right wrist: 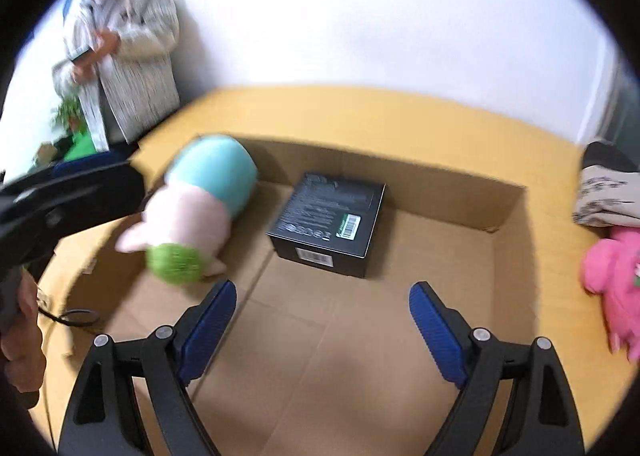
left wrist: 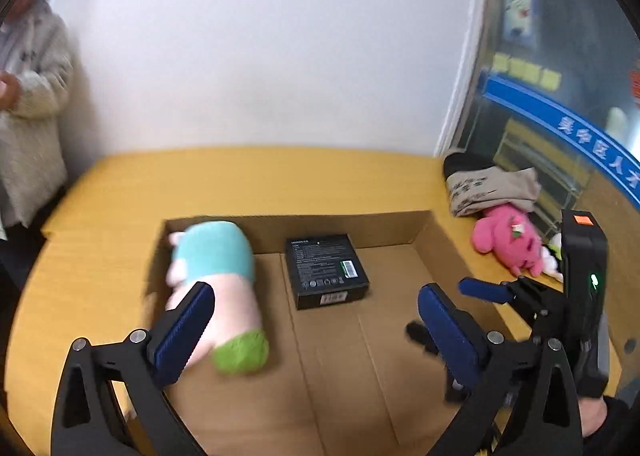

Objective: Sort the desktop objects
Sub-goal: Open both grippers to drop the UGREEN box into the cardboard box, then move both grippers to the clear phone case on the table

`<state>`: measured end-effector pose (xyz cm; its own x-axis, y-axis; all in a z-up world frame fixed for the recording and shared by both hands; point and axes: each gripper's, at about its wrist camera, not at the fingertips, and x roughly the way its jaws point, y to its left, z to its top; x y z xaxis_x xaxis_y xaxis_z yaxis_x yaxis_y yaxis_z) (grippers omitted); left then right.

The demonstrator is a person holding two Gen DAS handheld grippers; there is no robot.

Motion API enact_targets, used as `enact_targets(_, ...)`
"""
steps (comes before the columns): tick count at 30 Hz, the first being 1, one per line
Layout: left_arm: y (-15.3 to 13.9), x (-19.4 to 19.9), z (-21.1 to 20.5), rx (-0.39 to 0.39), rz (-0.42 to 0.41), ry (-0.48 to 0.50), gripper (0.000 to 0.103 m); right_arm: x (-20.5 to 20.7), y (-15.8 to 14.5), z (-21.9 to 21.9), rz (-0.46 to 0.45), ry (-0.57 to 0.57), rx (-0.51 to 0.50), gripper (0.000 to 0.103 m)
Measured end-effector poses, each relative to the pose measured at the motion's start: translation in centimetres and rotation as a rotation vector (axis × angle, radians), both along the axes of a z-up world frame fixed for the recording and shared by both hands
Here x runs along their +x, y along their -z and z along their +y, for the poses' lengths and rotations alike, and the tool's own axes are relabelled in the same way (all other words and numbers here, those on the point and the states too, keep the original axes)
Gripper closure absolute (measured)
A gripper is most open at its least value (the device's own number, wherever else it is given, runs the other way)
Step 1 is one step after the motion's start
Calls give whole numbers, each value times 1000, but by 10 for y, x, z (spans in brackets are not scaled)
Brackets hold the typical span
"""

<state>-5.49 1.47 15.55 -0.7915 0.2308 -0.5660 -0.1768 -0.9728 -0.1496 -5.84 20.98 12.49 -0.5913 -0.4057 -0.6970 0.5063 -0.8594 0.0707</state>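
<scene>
A shallow cardboard box (left wrist: 400,228) (right wrist: 460,188) sits on the yellow table (left wrist: 260,180). Inside it a pale pink plush with a teal top and green end (left wrist: 224,288) (right wrist: 196,208) lies at the left, blurred. A black carton (left wrist: 326,270) (right wrist: 330,222) lies at the box's middle. My left gripper (left wrist: 316,332) is open above the box, its left finger in front of the plush. My right gripper (right wrist: 322,332) is open and empty over the box floor; it also shows in the left wrist view (left wrist: 492,292).
A pink plush (left wrist: 508,238) (right wrist: 612,284) and a folded cloth bag (left wrist: 488,184) (right wrist: 608,192) lie on the table right of the box. A person in a light jacket (right wrist: 124,52) stands at the left by the wall. A glass door is at the right.
</scene>
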Motion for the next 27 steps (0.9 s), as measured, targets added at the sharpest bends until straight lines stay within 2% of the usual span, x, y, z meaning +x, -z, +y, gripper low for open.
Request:
enact_targets(2,-10,34,-5,-24,47,-33,0,28,-9,16,26,41,-40,16)
enact_targets(3,-12,49,-8,-36,68,-48,2,38,-11,21,29,46,-61,25)
enact_targets(4,-14,61,-9,-47,75,-61,21,50,-12,26,36,51,-76,60)
enact_targets(5,-12,71,-12,-44,54,-68,63,60,-12,28,38,58,-73,84)
enact_targets(6,-9,78,-19,-19,21,-67,81,67,-12,37,29,60,-71,97)
enact_targets(7,-3,82,-21,19,-15,-66,92,80,-12,43,25,63,-79,98)
enact_targets(9,5,95,-22,50,-35,-75,91,99,-15,43,48,60,-41,98)
enact_targets(10,7,102,-22,45,-31,-93,72,103,-16,38,57,57,-23,90)
enact_targets(11,10,111,-22,39,-36,-117,27,112,-19,38,60,55,-11,77)
enact_targets(12,11,116,-21,39,-36,-140,7,119,-22,39,61,58,-4,36)
enact_targets(13,10,125,-22,50,-13,-164,1,128,-26,42,79,68,-9,11)
enact_targets(14,9,135,-23,69,20,-166,0,136,-29,46,105,76,-21,10)
enact_targets(16,7,146,-22,91,36,-127,0,149,-35,53,135,84,-34,10)
enact_targets(22,1,163,-17,67,52,-104,0,169,-38,60,153,120,-29,10)
enact_targets(27,2,169,-13,60,33,-79,0,177,-39,61,161,136,-38,10)
